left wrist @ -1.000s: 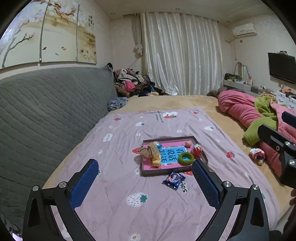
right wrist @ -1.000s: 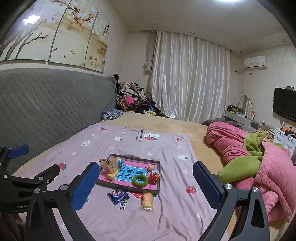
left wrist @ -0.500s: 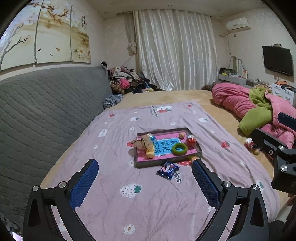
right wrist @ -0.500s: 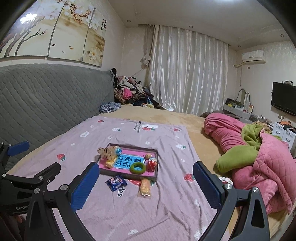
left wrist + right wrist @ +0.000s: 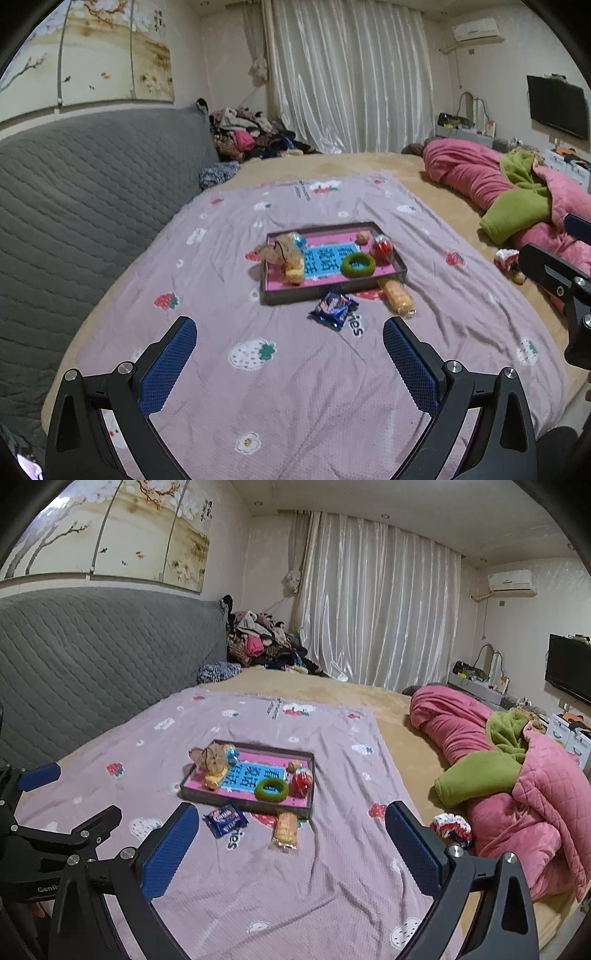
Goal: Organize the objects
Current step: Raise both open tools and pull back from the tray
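A dark-rimmed pink tray (image 5: pixel 402 268) (image 5: pixel 311 775) lies on the purple strawberry blanket. It holds a green ring (image 5: pixel 357 264) (image 5: pixel 272 789), a red toy (image 5: pixel 383 248) (image 5: pixel 303 780), a tan plush (image 5: pixel 280 251) (image 5: pixel 211 757) and a small nut. In front of the tray lie a blue snack packet (image 5: pixel 333 304) (image 5: pixel 225 819) and a yellow wafer packet (image 5: pixel 398 297) (image 5: pixel 285 829). My left gripper (image 5: pixel 290 363) is open and empty, short of the packets. My right gripper (image 5: pixel 291 849) is open and empty, just before the wafer packet.
A grey quilted headboard (image 5: pixel 74 206) runs along the left. A pink and green quilt (image 5: pixel 509 775) is heaped on the right, with a small crocheted toy (image 5: pixel 452 829) beside it. Clothes are piled at the far corner by the curtain.
Both grippers have tilted down and moved a little closer to the tray, which now sits nearer the middle of each view. Jaws stay open.
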`<act>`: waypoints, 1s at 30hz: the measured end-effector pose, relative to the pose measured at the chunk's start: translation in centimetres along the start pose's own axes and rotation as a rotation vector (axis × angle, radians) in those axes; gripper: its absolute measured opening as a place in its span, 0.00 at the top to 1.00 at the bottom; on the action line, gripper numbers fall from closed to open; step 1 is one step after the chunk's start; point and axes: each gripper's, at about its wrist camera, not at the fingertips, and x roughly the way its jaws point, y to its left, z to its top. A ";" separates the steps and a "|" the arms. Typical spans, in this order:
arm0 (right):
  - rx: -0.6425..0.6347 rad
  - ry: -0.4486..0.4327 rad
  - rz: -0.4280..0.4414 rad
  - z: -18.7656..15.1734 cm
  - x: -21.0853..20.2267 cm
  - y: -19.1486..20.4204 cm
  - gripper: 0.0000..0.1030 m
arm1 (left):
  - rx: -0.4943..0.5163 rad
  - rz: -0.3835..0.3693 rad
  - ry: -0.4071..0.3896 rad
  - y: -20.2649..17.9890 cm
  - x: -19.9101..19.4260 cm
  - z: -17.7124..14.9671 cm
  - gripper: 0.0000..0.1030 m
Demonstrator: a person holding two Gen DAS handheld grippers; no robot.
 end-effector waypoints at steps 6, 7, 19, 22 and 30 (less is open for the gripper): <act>0.017 0.047 0.001 -1.5 2.5 -0.4 0.01 | 0.023 -0.013 0.044 -1.1 2.8 -1.2 0.02; 0.016 0.054 0.002 -1.7 2.9 -0.4 0.01 | 0.027 -0.016 0.050 -1.2 3.2 -1.4 0.02; 0.003 0.136 0.018 -4.0 7.8 0.2 0.01 | 0.047 -0.049 0.123 -2.3 7.9 -2.8 0.02; -0.005 0.165 0.020 -4.8 8.9 0.2 0.01 | 0.061 -0.052 0.155 -2.7 9.2 -3.3 0.02; 0.006 0.213 0.027 -6.2 11.7 -0.1 0.01 | 0.074 -0.069 0.189 -3.5 11.9 -4.5 0.02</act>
